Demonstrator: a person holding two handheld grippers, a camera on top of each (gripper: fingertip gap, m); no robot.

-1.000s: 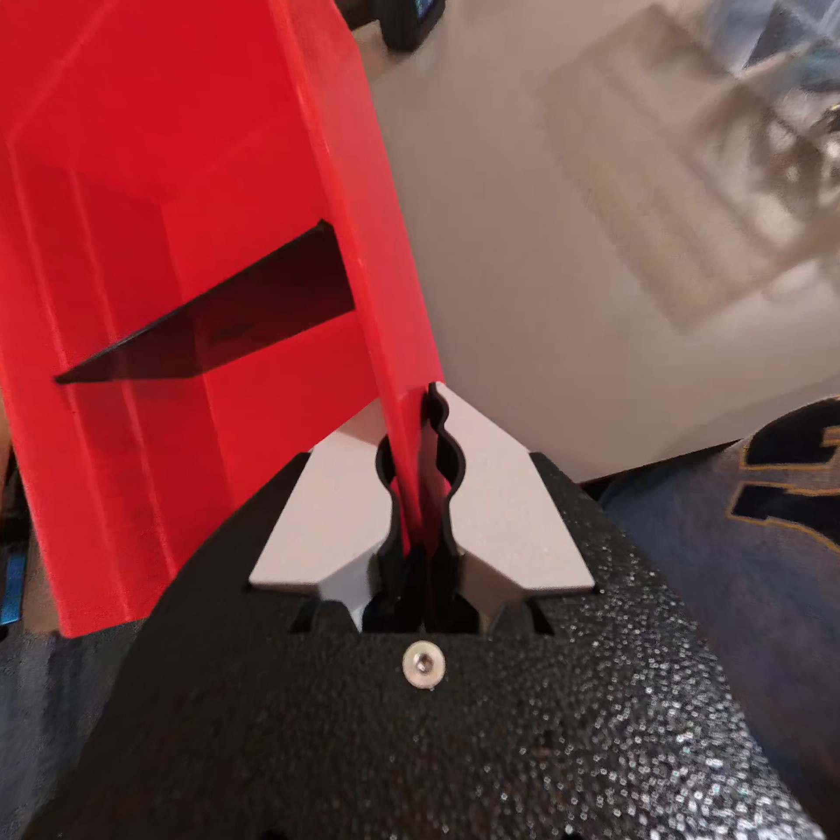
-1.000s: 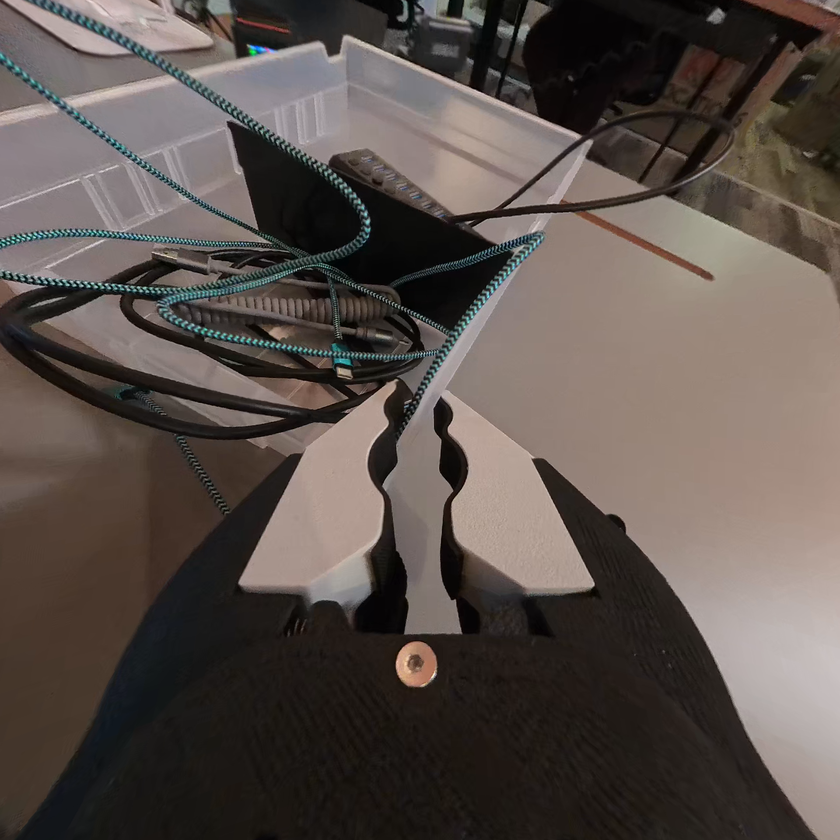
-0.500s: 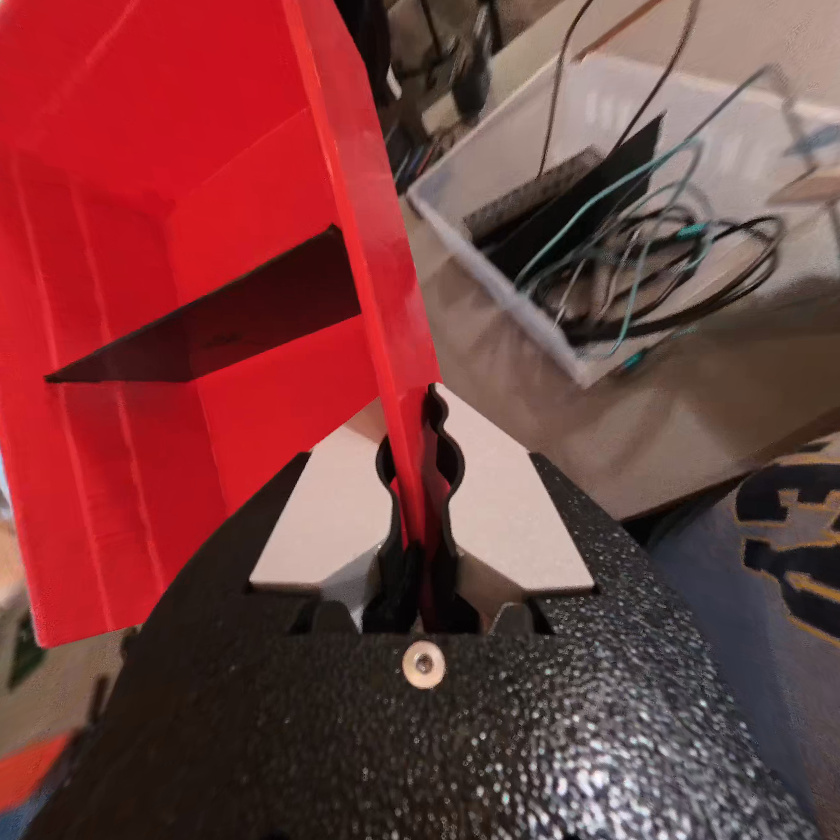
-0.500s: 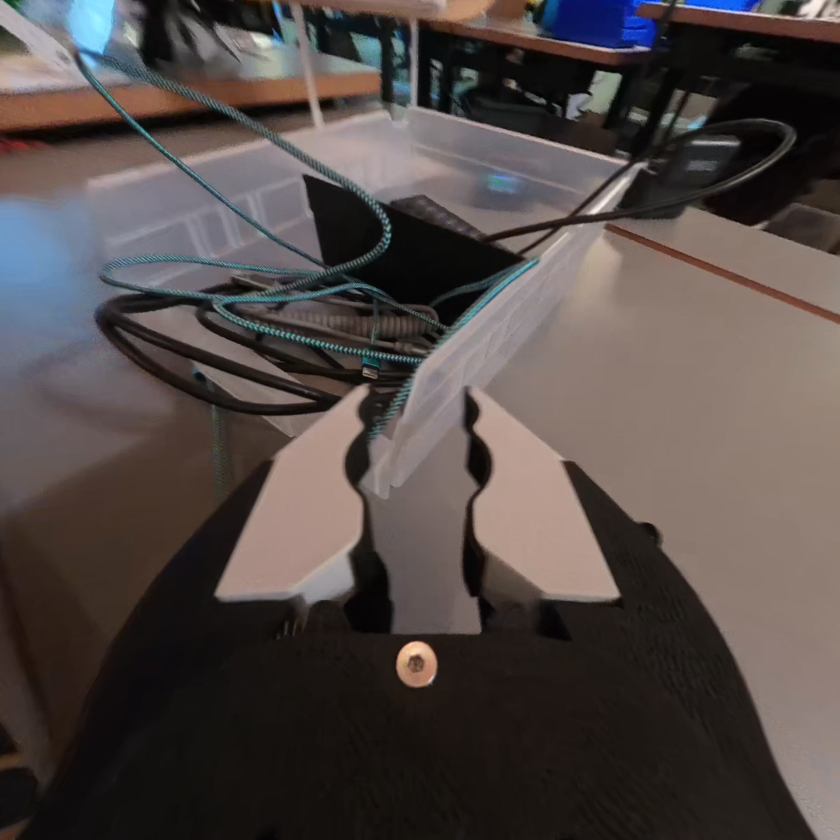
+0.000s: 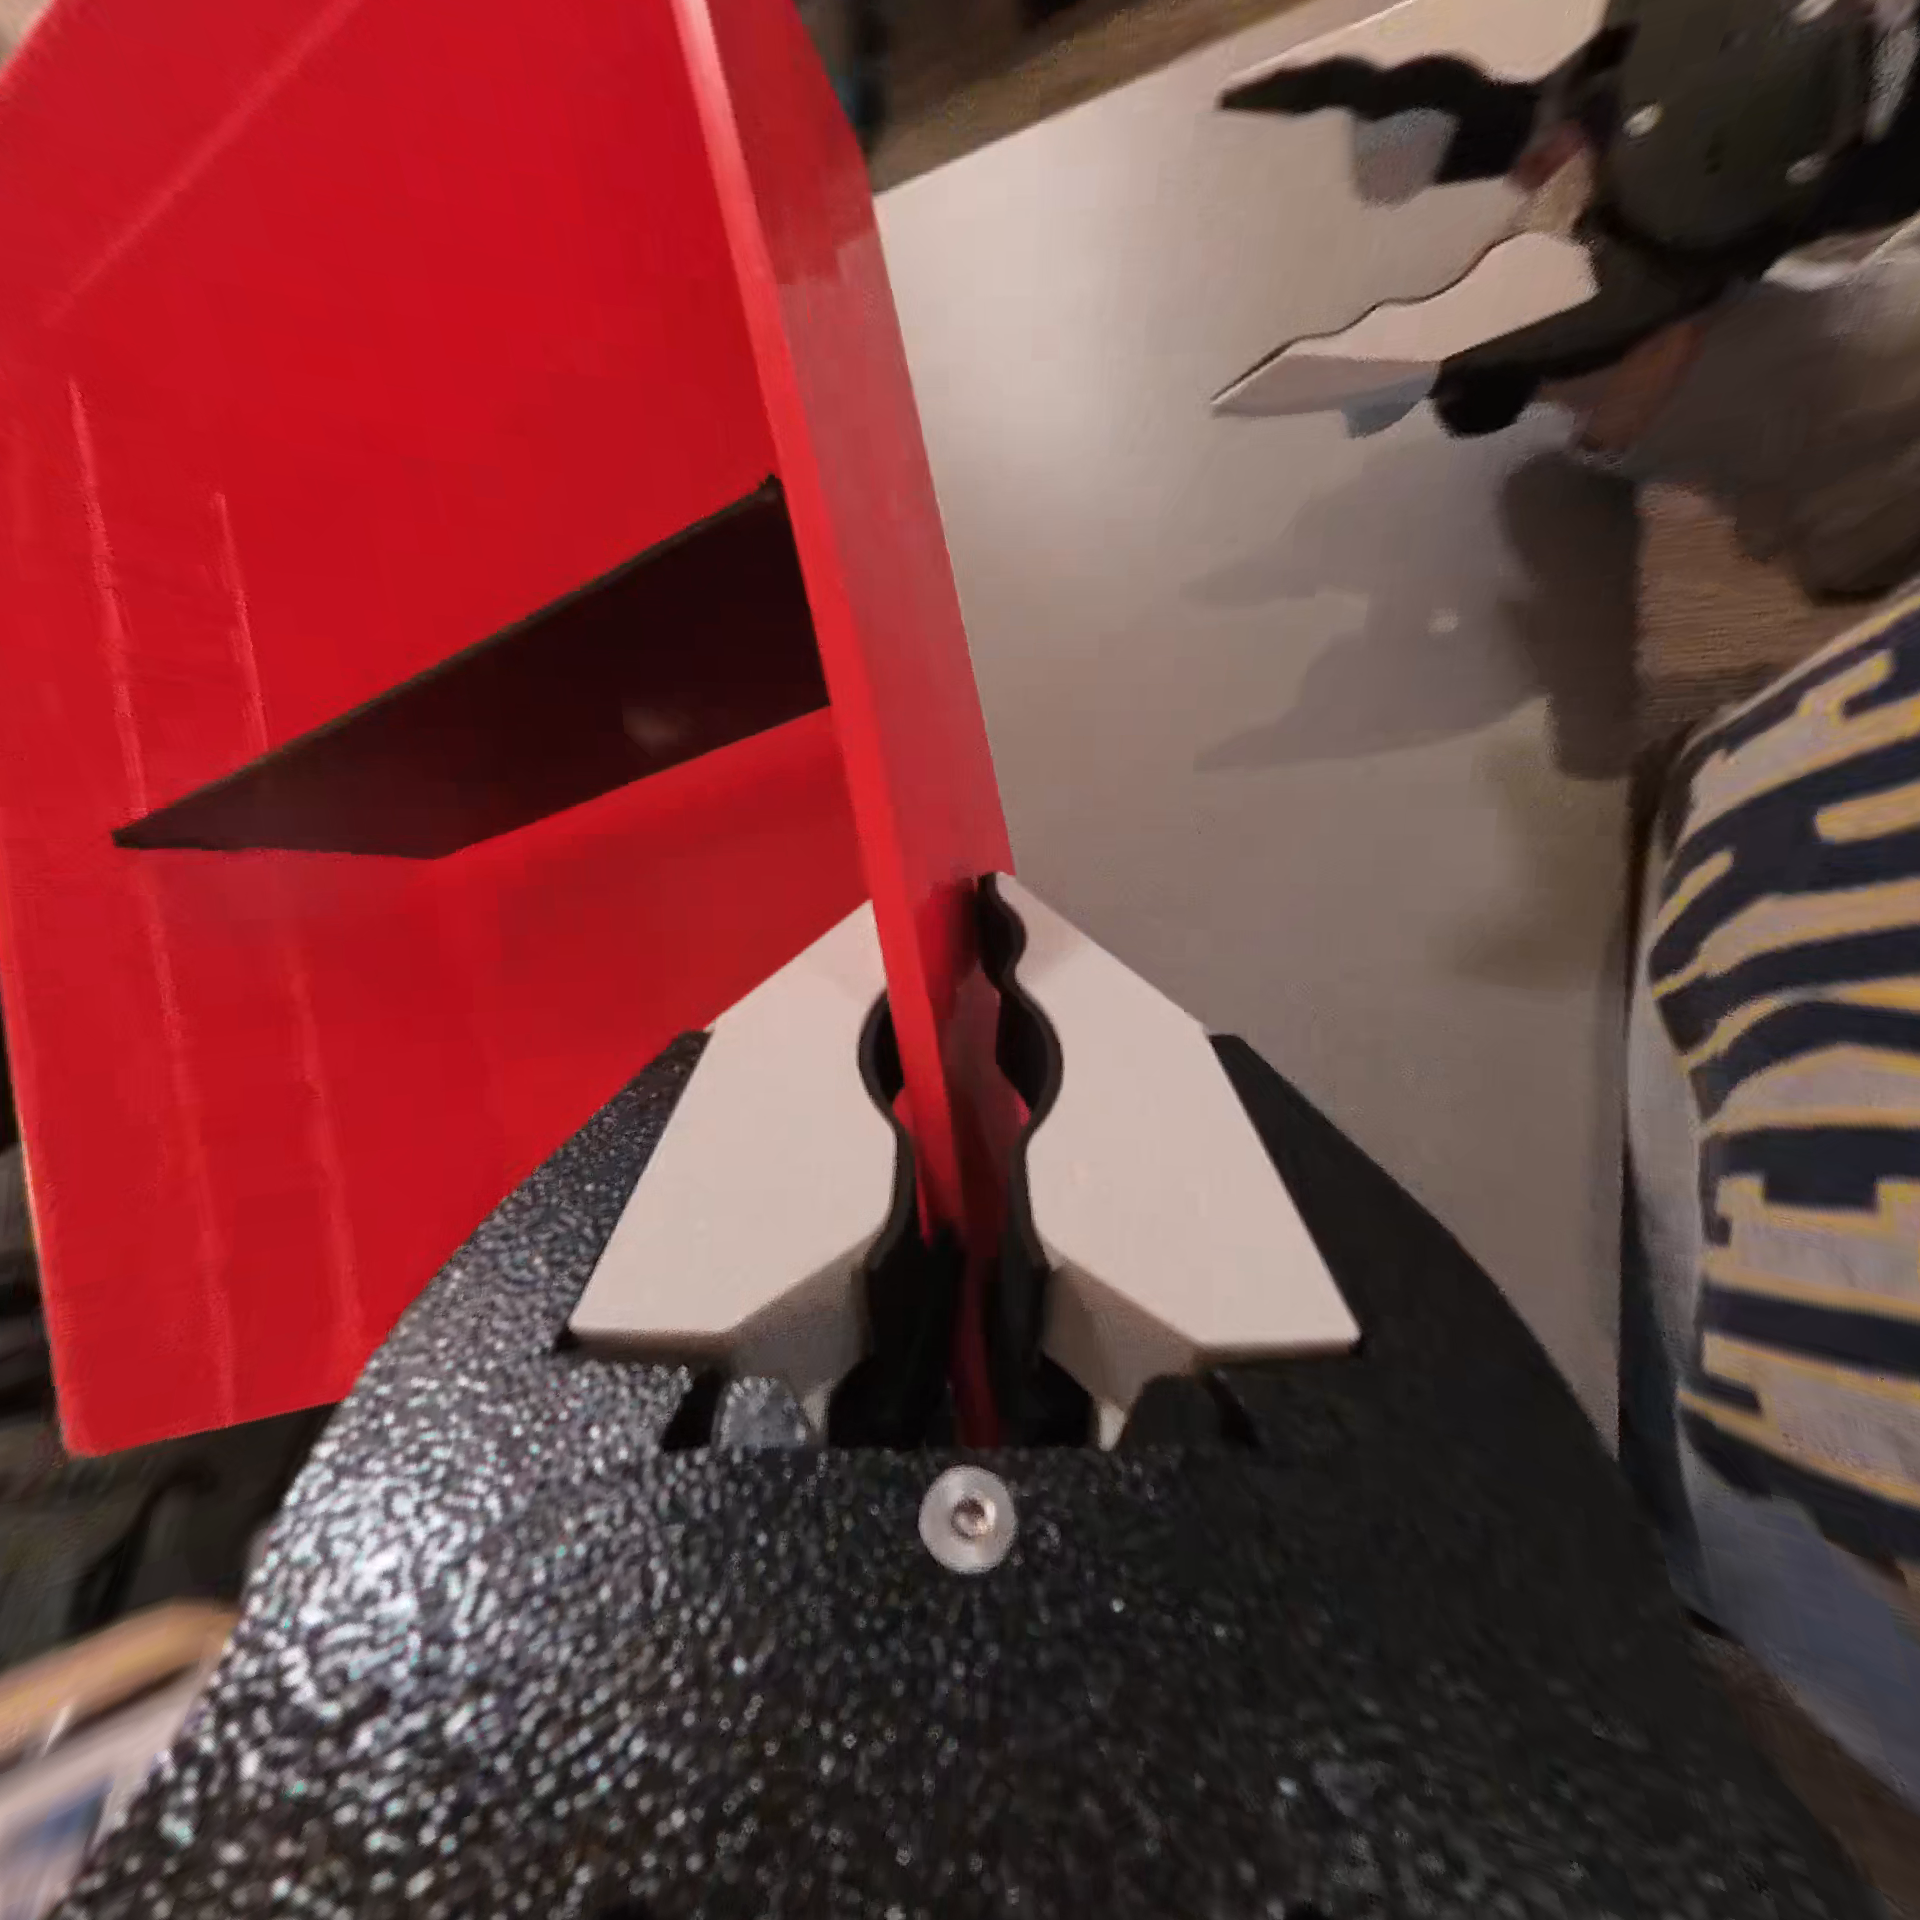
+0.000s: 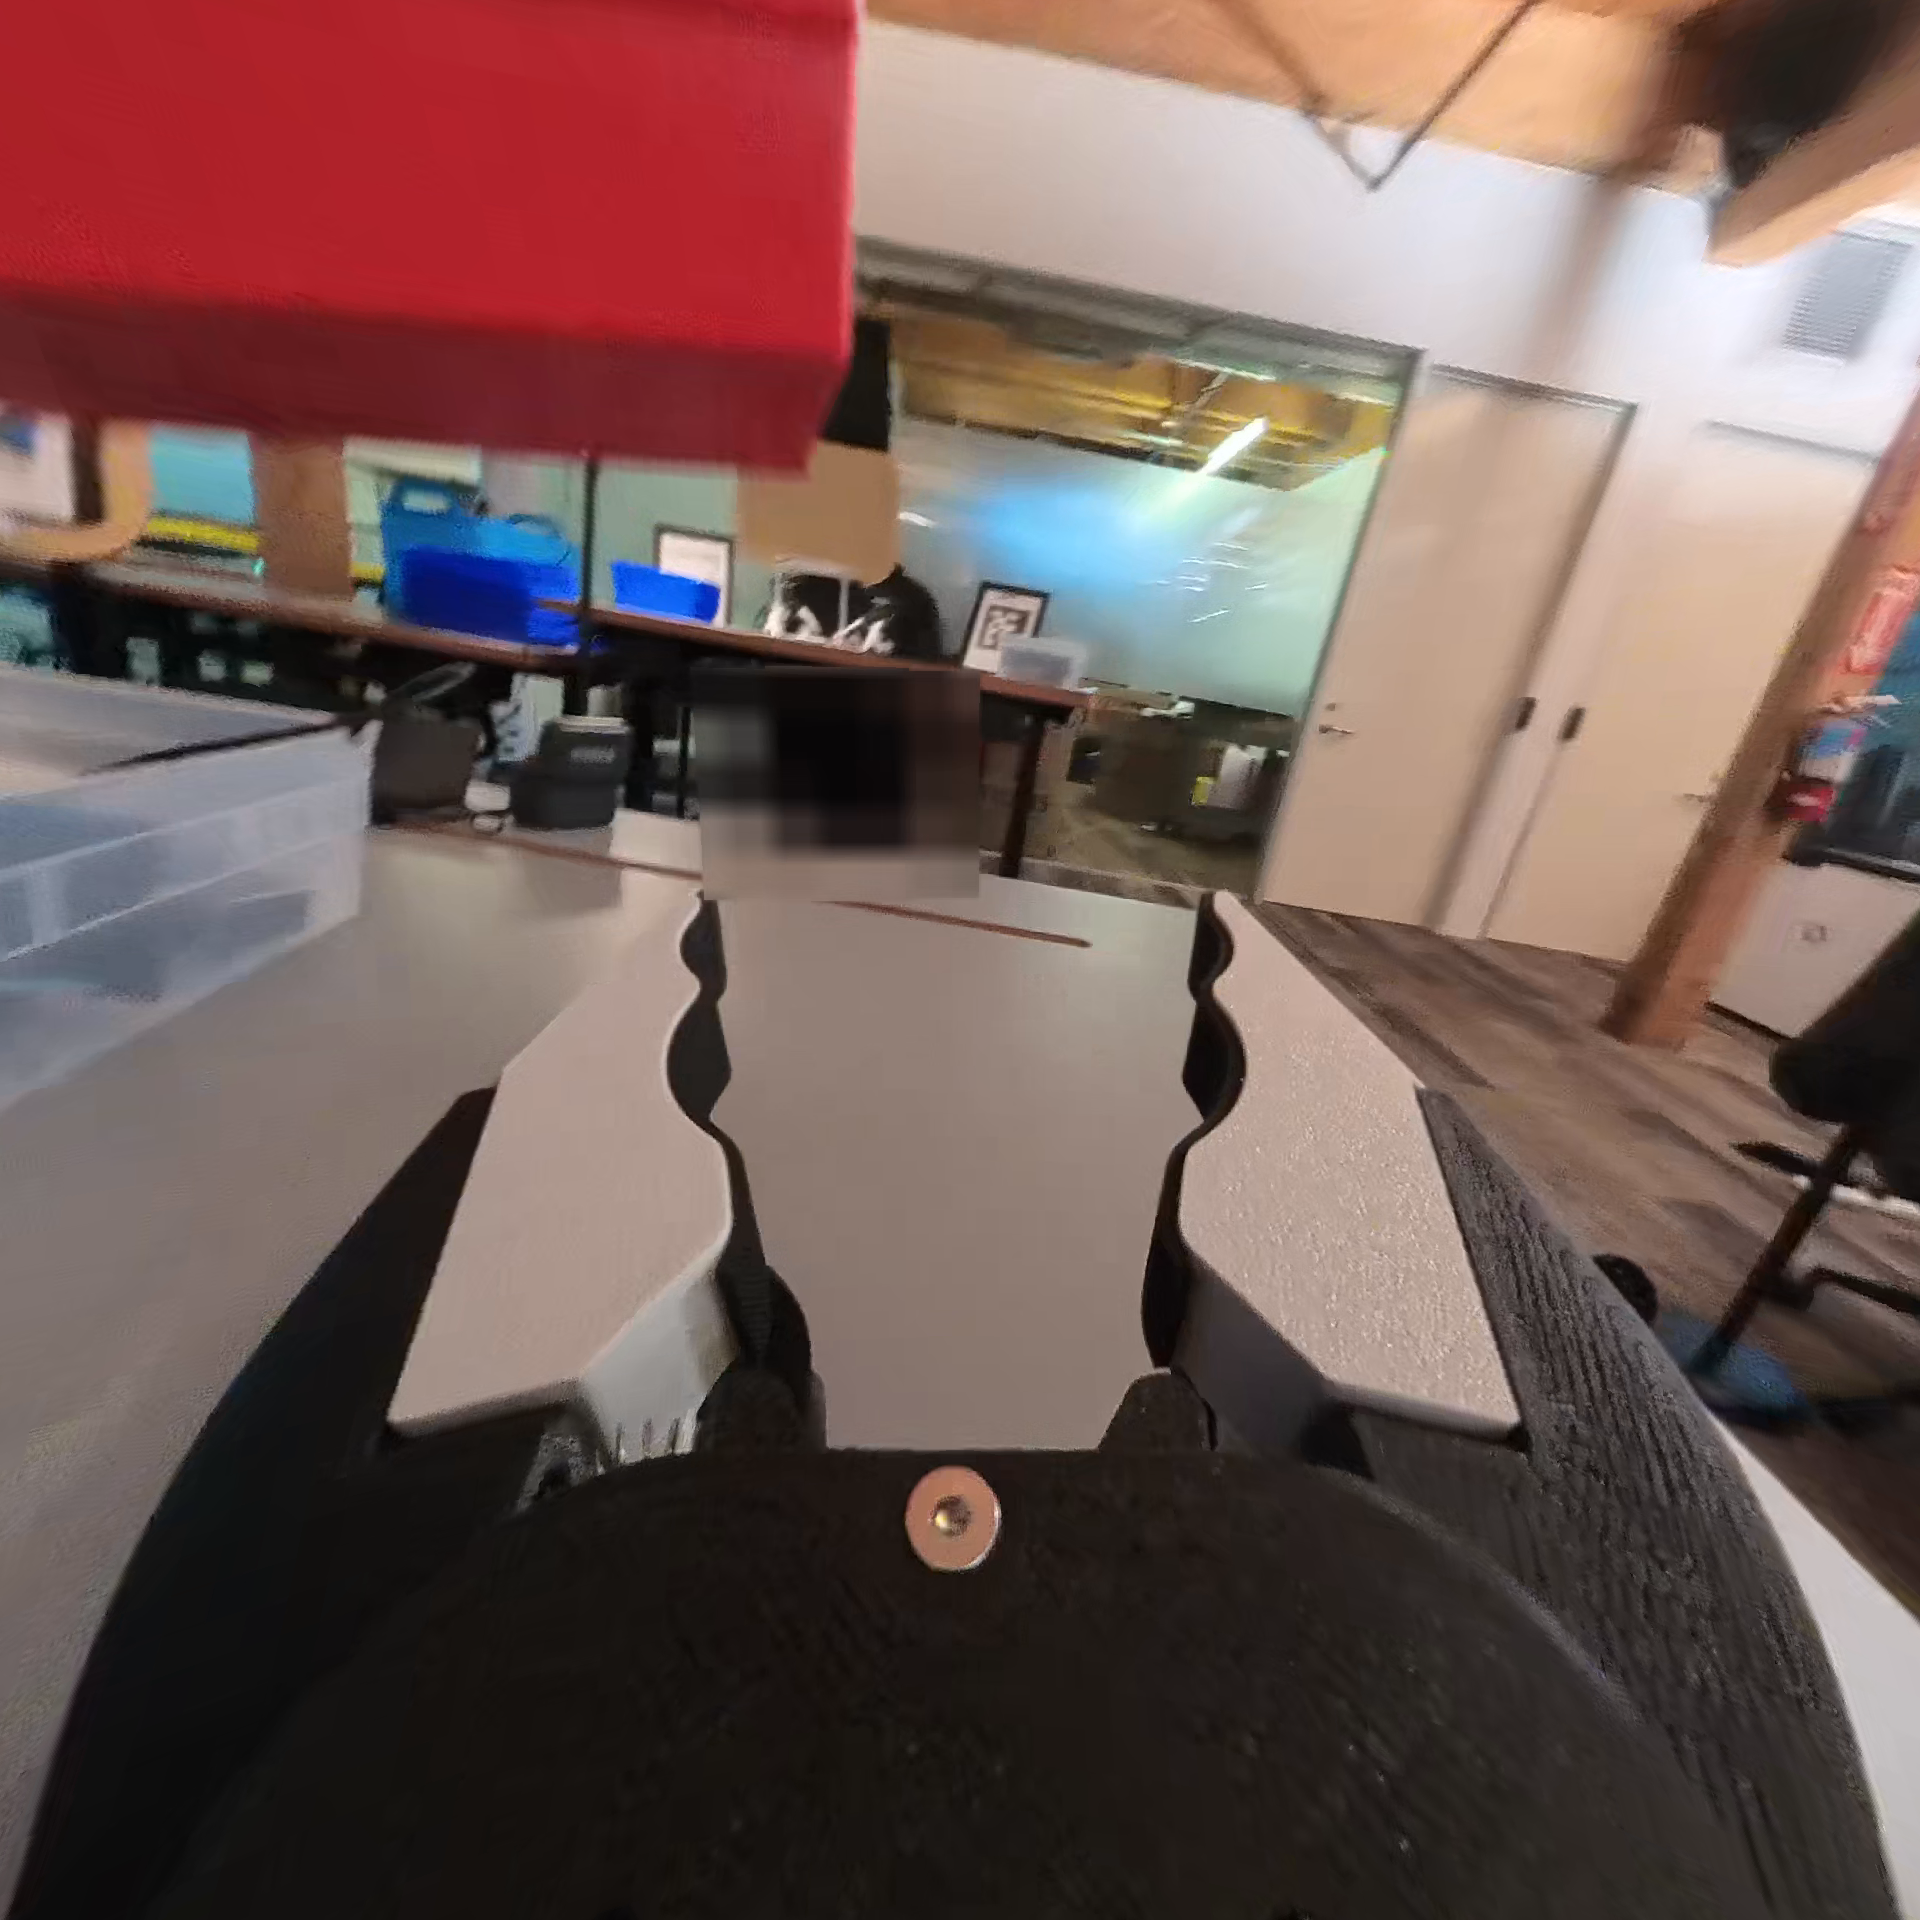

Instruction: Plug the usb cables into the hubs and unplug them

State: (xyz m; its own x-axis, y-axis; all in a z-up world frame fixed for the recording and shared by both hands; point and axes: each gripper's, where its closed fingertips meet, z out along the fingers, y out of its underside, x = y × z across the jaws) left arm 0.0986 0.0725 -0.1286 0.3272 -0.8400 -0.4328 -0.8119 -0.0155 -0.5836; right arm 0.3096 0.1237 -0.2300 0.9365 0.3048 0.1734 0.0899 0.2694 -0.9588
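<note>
My left gripper (image 5: 961,894) is shut on the side wall of a red plastic bin (image 5: 416,520) and holds it up; a black divider (image 5: 520,717) sits inside the bin. My right gripper (image 6: 956,914) is wide open and empty above the grey table (image 6: 935,1091). The clear plastic bin (image 6: 156,831) stands to its left, with dark shapes inside; no cables or hub show clearly. The red bin also shows in the right wrist view (image 6: 416,208), up at the top left. The right gripper shows open in the left wrist view (image 5: 1226,249), at the top right.
A person's striped sleeve (image 5: 1787,1039) is at the right of the left wrist view. The grey table (image 5: 1195,623) stretches between the grippers. Farther off are other tables with blue bins (image 6: 468,582), a wooden post (image 6: 1766,727) and a chair (image 6: 1849,1091).
My right gripper let go of the clear bin's wall, opened wide and swung away to the right. My left gripper kept its hold on the red bin and swung round with it.
</note>
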